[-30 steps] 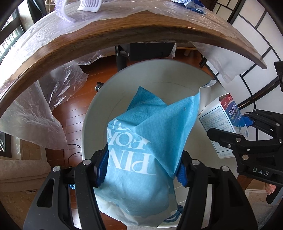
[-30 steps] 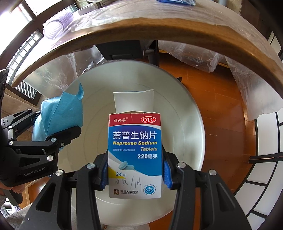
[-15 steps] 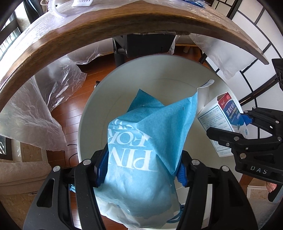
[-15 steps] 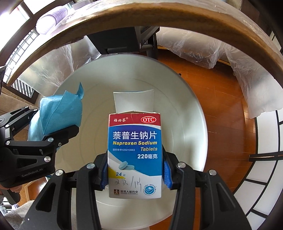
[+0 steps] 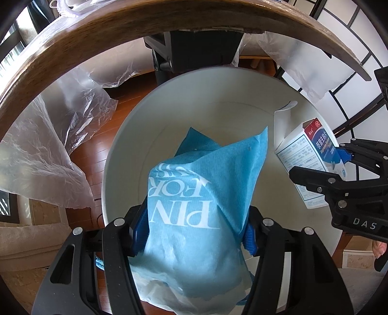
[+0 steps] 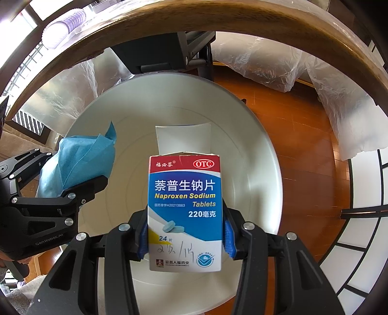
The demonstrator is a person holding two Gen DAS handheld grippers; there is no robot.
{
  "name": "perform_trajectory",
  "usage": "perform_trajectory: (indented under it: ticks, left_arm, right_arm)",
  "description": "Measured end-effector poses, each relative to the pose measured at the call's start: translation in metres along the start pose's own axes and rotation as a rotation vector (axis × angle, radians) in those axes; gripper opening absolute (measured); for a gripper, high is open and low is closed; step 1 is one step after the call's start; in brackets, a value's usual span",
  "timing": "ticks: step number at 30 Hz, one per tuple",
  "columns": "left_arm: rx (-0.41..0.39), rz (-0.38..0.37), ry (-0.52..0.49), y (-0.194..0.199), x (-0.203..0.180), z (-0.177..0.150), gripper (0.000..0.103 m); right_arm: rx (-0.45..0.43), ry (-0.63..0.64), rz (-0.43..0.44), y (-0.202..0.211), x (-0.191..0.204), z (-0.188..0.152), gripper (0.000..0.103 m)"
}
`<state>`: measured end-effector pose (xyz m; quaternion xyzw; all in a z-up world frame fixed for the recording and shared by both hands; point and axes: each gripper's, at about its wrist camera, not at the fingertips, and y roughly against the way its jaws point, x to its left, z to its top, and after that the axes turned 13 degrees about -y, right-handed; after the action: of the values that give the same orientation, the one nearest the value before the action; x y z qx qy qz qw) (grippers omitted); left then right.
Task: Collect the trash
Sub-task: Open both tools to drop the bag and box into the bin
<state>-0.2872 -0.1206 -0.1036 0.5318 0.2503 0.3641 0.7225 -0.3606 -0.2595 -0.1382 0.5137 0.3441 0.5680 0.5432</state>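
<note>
My left gripper [image 5: 194, 232] is shut on a crumpled blue bag with white lettering [image 5: 201, 193] and holds it over the open mouth of a white round bin [image 5: 126, 135]. My right gripper [image 6: 185, 238] is shut on a blue, red and white Naproxen Sodium tablet box [image 6: 184, 206] with its top flap open, also held over the bin [image 6: 262, 169]. The right gripper and box show at the right of the left wrist view [image 5: 310, 155]; the blue bag and left gripper show at the left of the right wrist view [image 6: 77, 164].
The bin stands on a wooden floor [image 6: 305, 135] below the curved wooden table edge [image 5: 72, 41], [image 6: 218, 21]. Clear plastic sheeting [image 5: 48, 145] hangs from the table. A dark table leg base [image 5: 194, 48] stands behind the bin.
Both grippers have moved down and forward, closer over the bin; the table edge has risen in both views. Both still hold their items.
</note>
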Motion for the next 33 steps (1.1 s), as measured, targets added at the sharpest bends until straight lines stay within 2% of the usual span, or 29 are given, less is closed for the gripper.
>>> perform_trajectory:
  ticks: [23, 25, 26, 27, 30, 33]
  left_arm:
    - [0.000, -0.014, -0.001, -0.002, 0.000, 0.001, 0.062]
    - [-0.020, 0.007, -0.002, 0.002, -0.002, 0.001, 0.069]
    - [-0.023, 0.040, 0.005, 0.003, 0.000, 0.001, 0.083]
    - [-0.030, 0.058, 0.015, 0.006, 0.000, 0.000, 0.088]
    - [-0.057, 0.018, 0.056, 0.014, 0.007, -0.005, 0.088]
    - [-0.079, 0.021, 0.084, 0.027, 0.013, -0.011, 0.088]
  right_arm:
    - [0.003, 0.025, 0.000, 0.002, 0.004, 0.001, 0.046]
    - [-0.020, 0.019, -0.001, 0.008, 0.003, 0.001, 0.053]
    - [-0.036, 0.011, -0.003, 0.011, 0.002, 0.001, 0.071]
    - [-0.066, -0.003, 0.010, 0.018, 0.000, 0.001, 0.079]
    - [-0.084, -0.021, 0.036, 0.030, -0.004, 0.000, 0.080]
    - [-0.133, -0.031, 0.052, 0.049, -0.009, -0.002, 0.081]
